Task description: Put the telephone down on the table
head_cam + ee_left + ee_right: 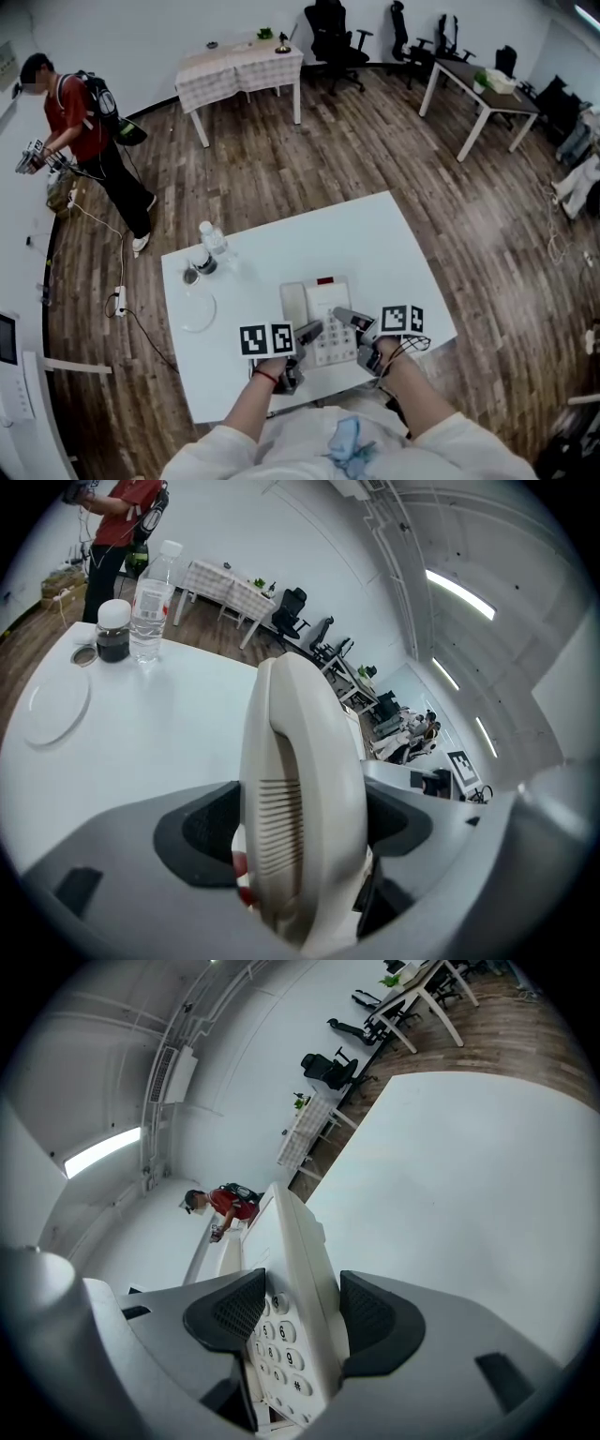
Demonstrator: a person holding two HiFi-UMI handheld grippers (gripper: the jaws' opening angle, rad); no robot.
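A cream desk telephone (319,314), handset on its left and keypad on its right, is over the near part of the white table (375,244). My left gripper (309,333) is shut on the handset side. In the left gripper view the handset (300,761) stands upright and fills the gap between the dark pads (202,832). My right gripper (352,321) is shut on the keypad side. In the right gripper view the telephone (286,1269) is tilted, with its number keys between the pads (375,1321). I cannot tell whether its underside touches the table.
On the table's left stand a water bottle (214,239), a dark jar (201,261) with a lid (190,276) beside it, and a clear plate (197,311). A person in red (84,122) stands at the far left. Other tables and office chairs stand at the back.
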